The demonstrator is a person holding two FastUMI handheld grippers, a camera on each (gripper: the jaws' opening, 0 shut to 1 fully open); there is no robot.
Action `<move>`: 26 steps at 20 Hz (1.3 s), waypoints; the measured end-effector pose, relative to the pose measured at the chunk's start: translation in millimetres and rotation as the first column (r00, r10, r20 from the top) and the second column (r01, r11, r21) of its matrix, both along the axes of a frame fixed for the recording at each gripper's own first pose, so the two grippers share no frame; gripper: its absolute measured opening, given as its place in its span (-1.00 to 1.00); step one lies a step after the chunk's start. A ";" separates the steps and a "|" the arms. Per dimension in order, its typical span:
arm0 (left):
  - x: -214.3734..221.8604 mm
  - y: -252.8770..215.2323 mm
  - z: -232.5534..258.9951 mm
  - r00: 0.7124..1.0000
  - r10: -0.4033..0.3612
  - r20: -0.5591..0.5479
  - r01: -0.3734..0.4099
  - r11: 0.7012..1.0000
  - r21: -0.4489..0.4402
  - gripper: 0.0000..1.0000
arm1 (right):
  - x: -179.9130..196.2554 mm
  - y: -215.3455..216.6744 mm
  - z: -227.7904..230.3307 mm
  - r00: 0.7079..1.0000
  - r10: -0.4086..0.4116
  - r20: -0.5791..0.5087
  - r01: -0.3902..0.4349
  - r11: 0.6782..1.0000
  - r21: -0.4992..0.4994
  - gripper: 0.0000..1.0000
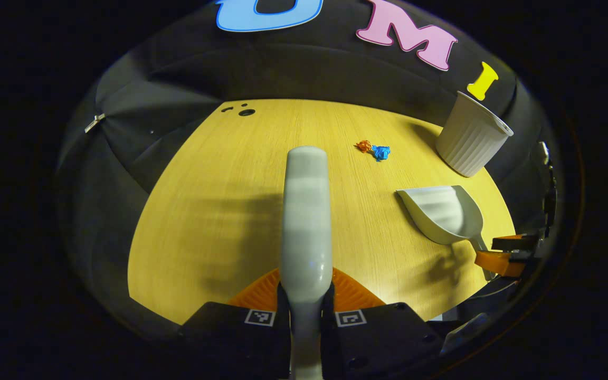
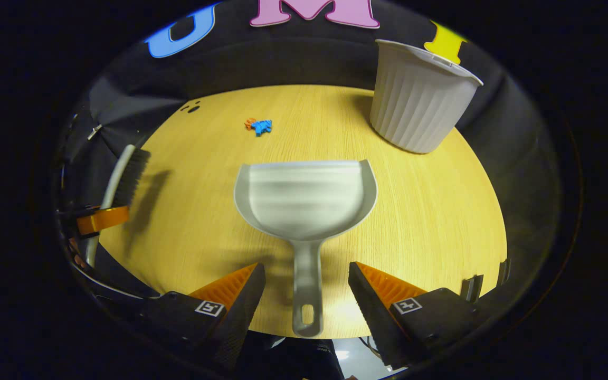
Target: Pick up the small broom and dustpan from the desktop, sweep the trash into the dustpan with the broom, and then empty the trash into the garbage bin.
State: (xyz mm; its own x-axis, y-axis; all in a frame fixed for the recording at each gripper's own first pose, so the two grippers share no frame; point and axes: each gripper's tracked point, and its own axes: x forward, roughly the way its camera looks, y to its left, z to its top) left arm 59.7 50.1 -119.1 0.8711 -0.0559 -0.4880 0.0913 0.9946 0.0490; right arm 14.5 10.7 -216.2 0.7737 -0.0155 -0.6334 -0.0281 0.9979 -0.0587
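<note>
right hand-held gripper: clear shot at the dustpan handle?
Probably yes. The right hand-held gripper is open, and the dustpan handle lies between its fingers on the table. Nothing blocks it.

On the bench point(image 2: 441, 211), the dustpan point(image 2: 306, 198) is laid at the near middle in the right gripper view, its handle pointed toward the near edge. The bin point(image 2: 420, 97) is set behind it to the right. The trash point(image 2: 259, 125) is found behind it to the left, well apart from both.
</note>
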 end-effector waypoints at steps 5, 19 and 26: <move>-27.0 15.4 -8.5 0.998 0.066 -0.025 -0.067 0.996 -0.052 -0.46 | 28.7 -3.7 -26.1 0.997 -0.020 -0.079 0.017 0.999 -0.035 0.97; -21.3 37.2 -12.3 0.990 0.132 -0.056 -0.135 0.990 -0.053 -0.43 | 51.3 0.4 -43.3 0.984 -0.034 -0.172 0.036 0.999 0.008 -0.22; 39.1 -1.1 3.9 0.994 0.066 -0.083 -0.065 0.998 0.020 -0.46 | 48.1 2.0 -42.3 0.984 0.077 -0.161 -0.075 0.997 0.018 -0.22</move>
